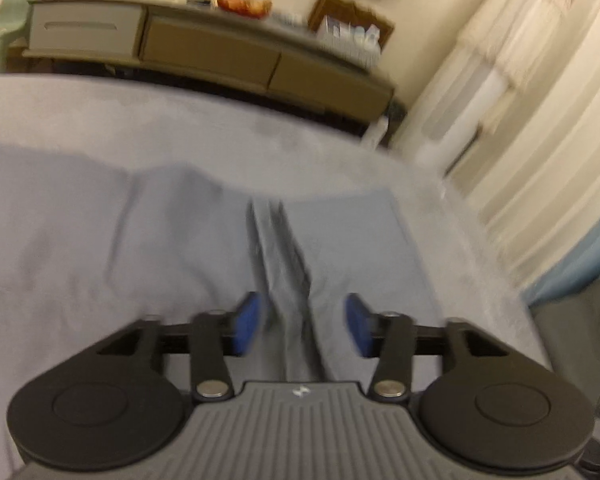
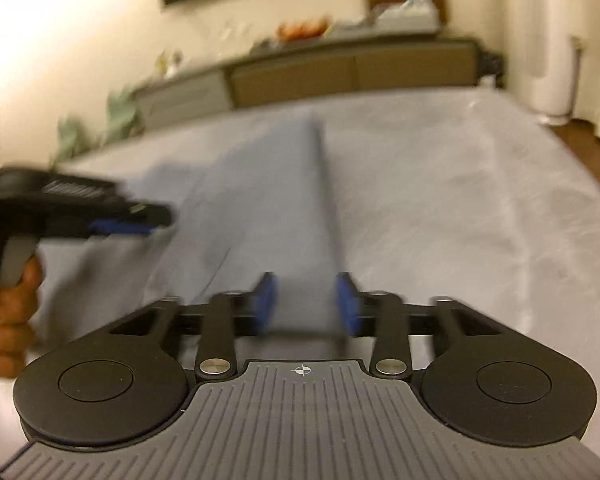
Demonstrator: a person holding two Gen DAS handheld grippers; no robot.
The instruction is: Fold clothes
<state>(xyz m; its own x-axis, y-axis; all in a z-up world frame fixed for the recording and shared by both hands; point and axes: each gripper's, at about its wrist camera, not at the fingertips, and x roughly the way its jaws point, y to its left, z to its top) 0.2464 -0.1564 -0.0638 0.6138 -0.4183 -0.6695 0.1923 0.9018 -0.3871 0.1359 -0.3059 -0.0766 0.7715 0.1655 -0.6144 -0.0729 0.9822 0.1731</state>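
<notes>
Showing: a blue-grey garment spread on a grey bed cover, seen along both grippers.
Garment position: we find it lying flat ahead of and beneath both tools, with a raised crease running away from us.
Long axis: in the right wrist view the dark fold edge runs straight ahead from between the pads; we judge that the next grasp depends on this line.
Left gripper: fingers apart, the crease lying in the gap, no cloth pinched that we can see.
Right gripper: fingers apart, straddling the fold edge, nothing held as far as we can tell.
Nearer tool: each sits over its own ridge; we cannot rank them.
Stage: the cloth shows creases, yet we cannot settle how many folds are done.
Hard to make out: motion blur softens both views; the garment's near hem is hidden under the gripper bodies, and its type is unclear.
</notes>
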